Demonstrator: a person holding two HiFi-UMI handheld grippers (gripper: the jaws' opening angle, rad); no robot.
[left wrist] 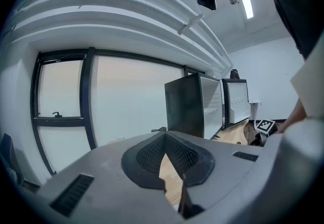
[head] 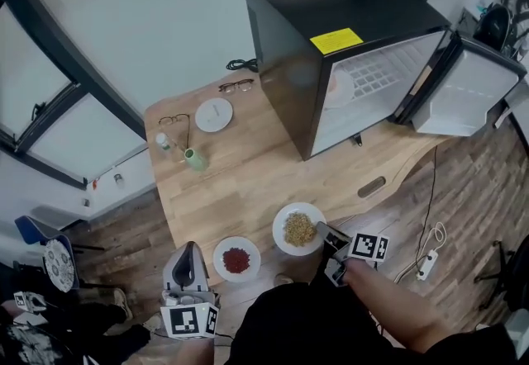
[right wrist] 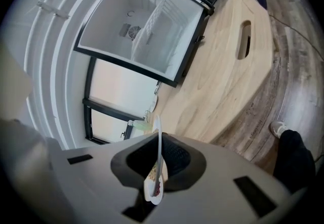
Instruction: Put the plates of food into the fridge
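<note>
A white plate of yellowish food (head: pixel 298 228) lies near the front edge of the wooden table (head: pixel 248 182). My right gripper (head: pixel 325 234) is shut on its right rim; in the right gripper view the plate (right wrist: pixel 158 139) shows edge-on between the pads of that gripper (right wrist: pixel 156 170). A second plate with red food (head: pixel 236 259) sits to its left. My left gripper (head: pixel 189 250) hovers just left of that plate, jaws together and holding nothing, as the left gripper view (left wrist: pixel 172 170) also shows. The black fridge (head: pixel 347 58) stands at the back right with its door (head: pixel 467 95) swung open.
A small empty white plate (head: pixel 214 115), two pairs of glasses (head: pixel 236 86) (head: pixel 174 120), a green cup (head: pixel 195 159) and a little bottle (head: pixel 164 141) sit at the table's back left. A slot (head: pixel 371 187) cuts the table's right edge. A power strip (head: pixel 427 264) lies on the floor.
</note>
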